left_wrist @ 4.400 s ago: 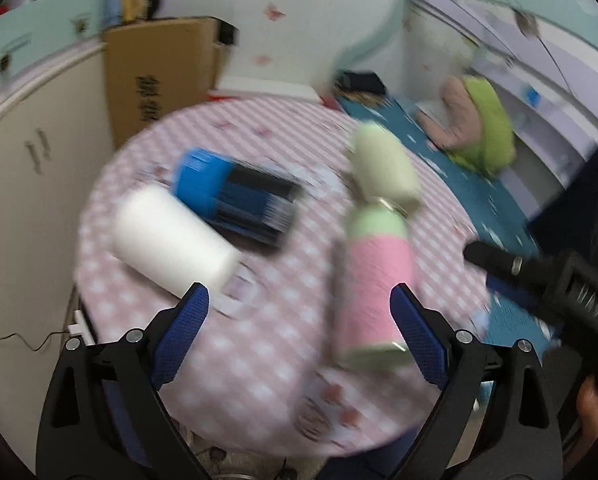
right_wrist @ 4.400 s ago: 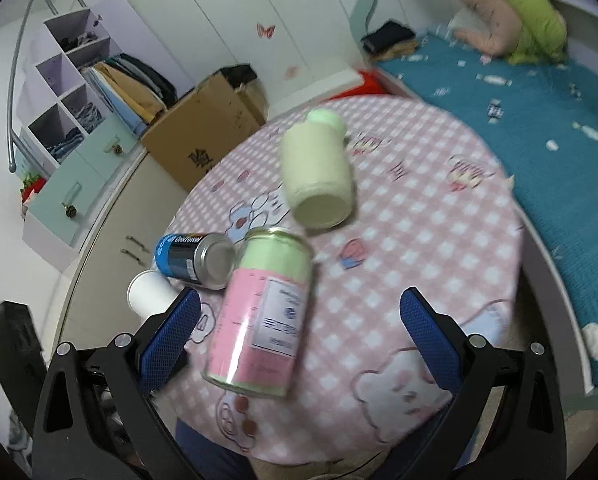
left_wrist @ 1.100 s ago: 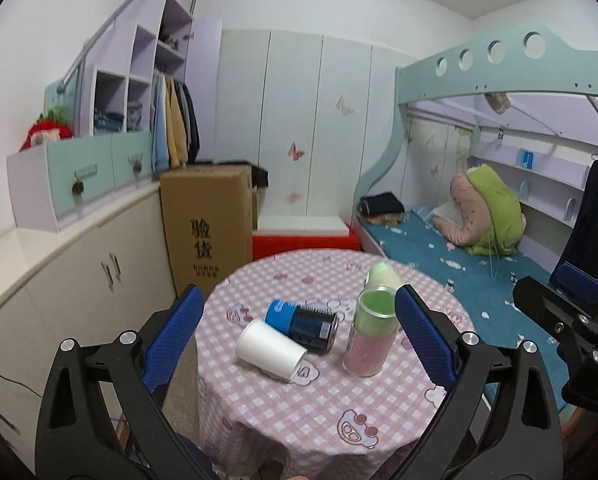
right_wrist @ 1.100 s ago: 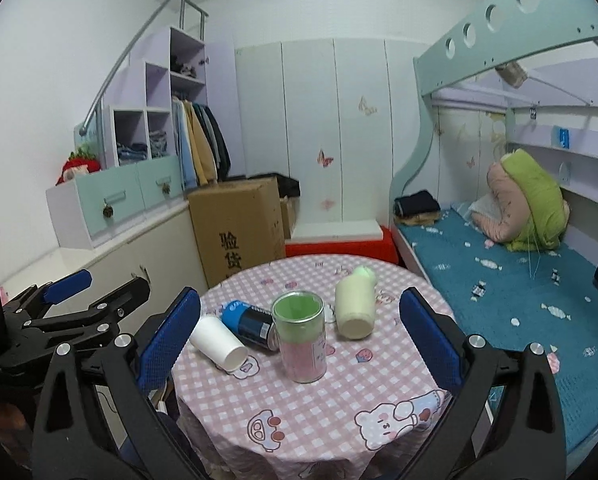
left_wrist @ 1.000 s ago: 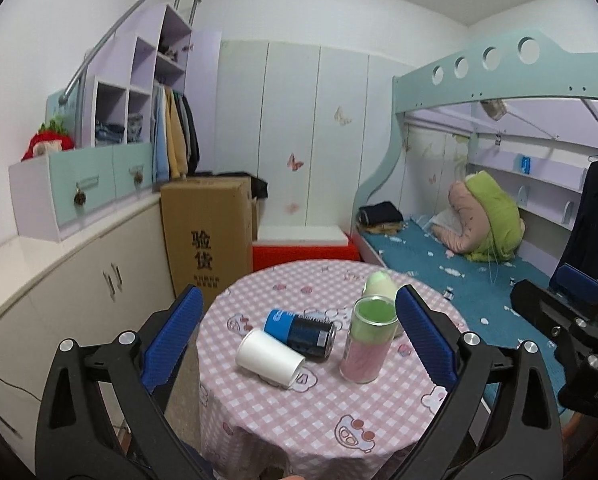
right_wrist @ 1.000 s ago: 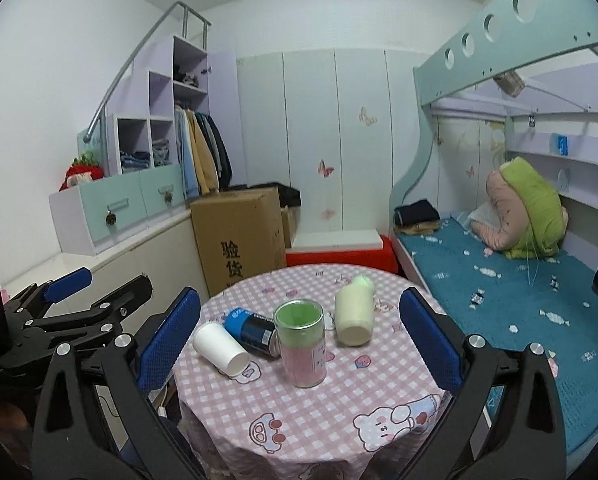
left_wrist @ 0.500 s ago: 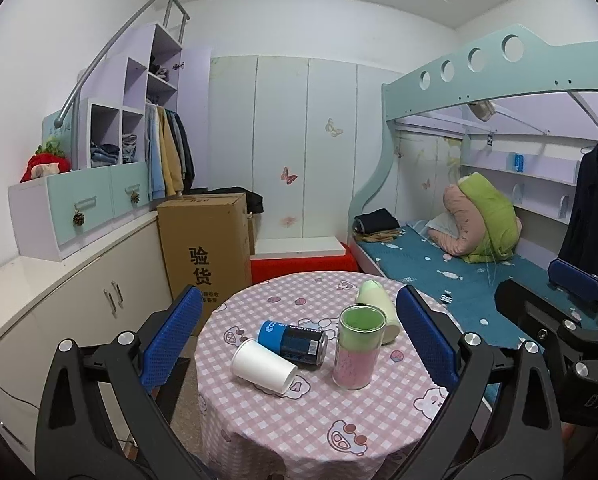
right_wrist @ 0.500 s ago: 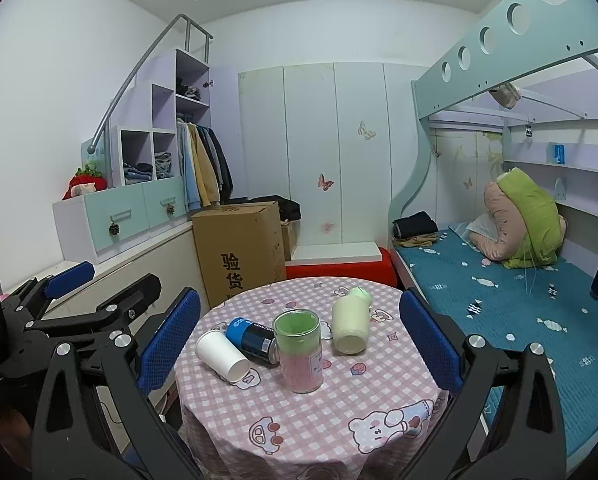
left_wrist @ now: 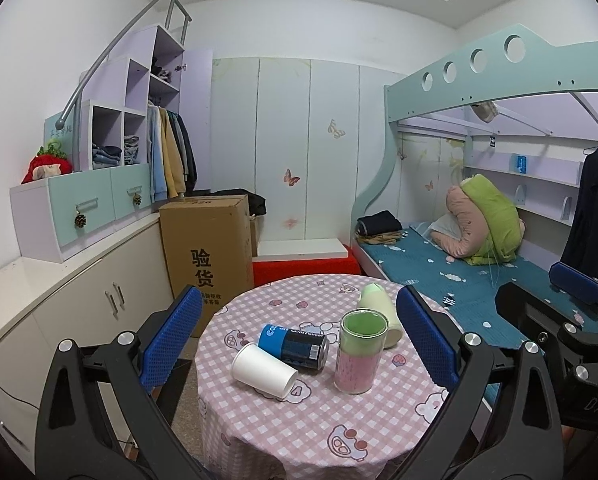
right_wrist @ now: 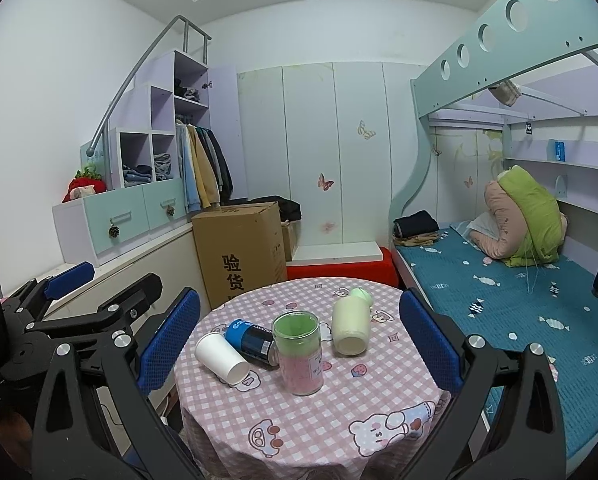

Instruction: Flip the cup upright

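Pulled well back from the table (left_wrist: 299,420) since 4.4 s ago, when both grippers hung close over a pink cup lying on its side. Now stands upright: pink cup (left_wrist: 358,351) with green rim, open mouth up, near the middle of the pink checked cloth, free of any grip. Seen too from the right wrist (right_wrist: 300,352), same upright pose.

Left gripper (left_wrist: 299,340) held off the near edge of the table, blue pads wide apart, nothing between them. Right gripper (right_wrist: 299,344) likewise clear of the table, jaws spread wide and empty.

Lying on its side just left of the pink cup: blue can (left_wrist: 293,341), touching or nearly touching a white paper cup (left_wrist: 263,370), also on its side, mouth toward the camera side. Behind and right of the pink cup, a pale green bottle (left_wrist: 379,314) on its side.

Beyond the table: cardboard box (left_wrist: 207,248) against the cabinets, bunk bed (left_wrist: 459,276) with teal sheet at right.
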`<state>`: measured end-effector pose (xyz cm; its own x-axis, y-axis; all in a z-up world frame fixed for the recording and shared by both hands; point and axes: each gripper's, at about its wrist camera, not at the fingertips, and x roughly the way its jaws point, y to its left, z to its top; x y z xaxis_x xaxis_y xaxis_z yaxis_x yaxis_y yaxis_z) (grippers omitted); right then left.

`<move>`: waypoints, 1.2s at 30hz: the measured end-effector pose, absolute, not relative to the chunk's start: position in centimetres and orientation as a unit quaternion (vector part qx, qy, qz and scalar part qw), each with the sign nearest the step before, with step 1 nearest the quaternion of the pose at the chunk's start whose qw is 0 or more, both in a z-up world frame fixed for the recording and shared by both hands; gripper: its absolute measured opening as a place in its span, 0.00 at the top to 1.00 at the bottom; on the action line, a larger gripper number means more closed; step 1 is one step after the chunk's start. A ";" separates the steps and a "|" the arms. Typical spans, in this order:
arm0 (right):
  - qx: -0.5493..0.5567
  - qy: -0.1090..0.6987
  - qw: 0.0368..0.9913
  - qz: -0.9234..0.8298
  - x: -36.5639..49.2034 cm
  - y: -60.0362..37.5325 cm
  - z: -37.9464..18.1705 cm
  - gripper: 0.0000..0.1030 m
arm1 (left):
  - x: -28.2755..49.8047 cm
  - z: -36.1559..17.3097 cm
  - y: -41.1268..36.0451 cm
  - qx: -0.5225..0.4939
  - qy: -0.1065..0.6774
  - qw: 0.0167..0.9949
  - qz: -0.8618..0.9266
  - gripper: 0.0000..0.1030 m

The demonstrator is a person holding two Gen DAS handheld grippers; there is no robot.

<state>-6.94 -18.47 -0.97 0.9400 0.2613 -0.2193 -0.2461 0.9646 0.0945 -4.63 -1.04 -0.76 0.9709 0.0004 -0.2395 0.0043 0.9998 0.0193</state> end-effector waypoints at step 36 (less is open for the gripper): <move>0.035 0.121 0.983 0.131 -5.8 -18.1 -1.4 0.07 | -4.1 -1.3 -0.6 0.012 0.116 0.993 0.004 0.05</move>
